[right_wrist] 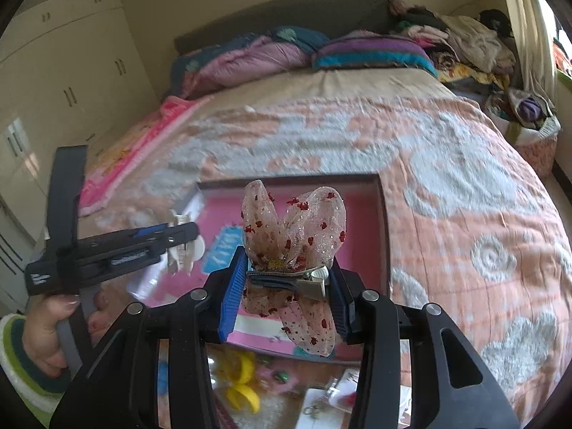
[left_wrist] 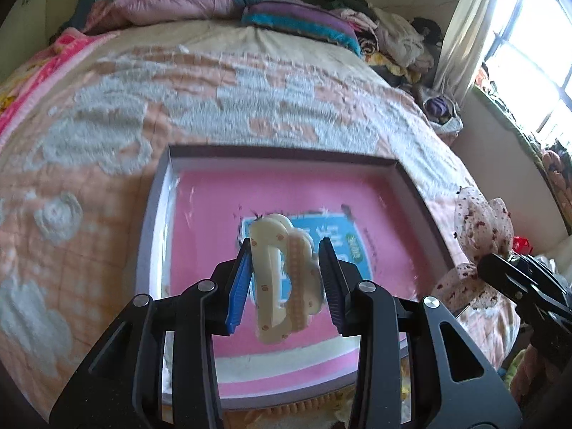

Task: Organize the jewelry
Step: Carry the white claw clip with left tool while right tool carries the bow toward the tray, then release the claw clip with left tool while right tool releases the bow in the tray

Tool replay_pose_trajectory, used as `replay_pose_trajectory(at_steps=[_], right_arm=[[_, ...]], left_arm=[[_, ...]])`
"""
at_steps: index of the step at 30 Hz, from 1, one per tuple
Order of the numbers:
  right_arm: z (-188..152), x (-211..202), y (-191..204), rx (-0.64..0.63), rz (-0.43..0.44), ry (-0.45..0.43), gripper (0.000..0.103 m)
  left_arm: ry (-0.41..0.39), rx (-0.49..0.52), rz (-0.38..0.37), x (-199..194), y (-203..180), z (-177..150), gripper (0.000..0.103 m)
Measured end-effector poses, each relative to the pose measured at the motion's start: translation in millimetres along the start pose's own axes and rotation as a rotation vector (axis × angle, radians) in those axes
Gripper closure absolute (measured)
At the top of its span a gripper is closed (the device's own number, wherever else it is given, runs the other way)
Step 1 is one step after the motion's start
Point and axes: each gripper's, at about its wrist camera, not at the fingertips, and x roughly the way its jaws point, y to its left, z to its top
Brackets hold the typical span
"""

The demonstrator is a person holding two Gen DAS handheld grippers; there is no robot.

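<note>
My left gripper [left_wrist: 286, 279] is shut on a cream claw hair clip [left_wrist: 282, 279] with small brown dots, held above a shallow box [left_wrist: 286, 153] with a pink bottom and a blue label. My right gripper [right_wrist: 286, 293] is shut on a sheer pink bow hair clip [right_wrist: 293, 236] with red specks and a metal clasp, held over the same box [right_wrist: 384, 221]. The right gripper and bow also show at the right of the left wrist view [left_wrist: 479, 228]. The left gripper with its clip shows at the left of the right wrist view [right_wrist: 178, 239].
The box lies on a bed with a peach and white quilt [left_wrist: 178, 89]. Folded blankets and pillows [left_wrist: 171, 0] lie at the head. Clothes pile [right_wrist: 464, 39] at the far right. Yellow clips [right_wrist: 243, 382] and small items lie near the box's front edge.
</note>
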Motion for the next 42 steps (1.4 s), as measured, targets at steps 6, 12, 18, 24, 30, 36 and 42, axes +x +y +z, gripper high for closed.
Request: replay_pose_trajectory(at_steps=[6, 12, 18, 24, 30, 36, 42], right_arm=[[-14, 19, -7, 0.018, -0.014, 0.046, 0.06], [-21, 28, -10, 0.042, -0.022, 0.078, 0.05], [-25, 13, -10, 0.05, -0.038, 0.044, 0.03], [-31, -15, -18, 0.09, -0.053, -0.01, 0.019], [-31, -62, -21, 0.104, -0.078, -0.1, 0.007], [-33, -99, -25, 0.124, -0.068, -0.145, 0.006], [-38, -135, -21, 0.127, -0.056, -0.199, 0.005]], left_arm=[[0.022, 0.05, 0.033, -1, -6, -10, 0.051], [0.004, 0.061, 0.064, -18, -10, -17, 0.023], [-0.027, 0.066, 0.099, -38, -12, -22, 0.009], [-0.055, 0.063, 0.121, -62, -11, -30, 0.009], [-0.075, 0.047, 0.109, -83, -12, -38, 0.009], [-0.13, 0.021, 0.102, -108, -14, -44, 0.009], [-0.168, 0.025, 0.109, -129, -19, -47, 0.009]])
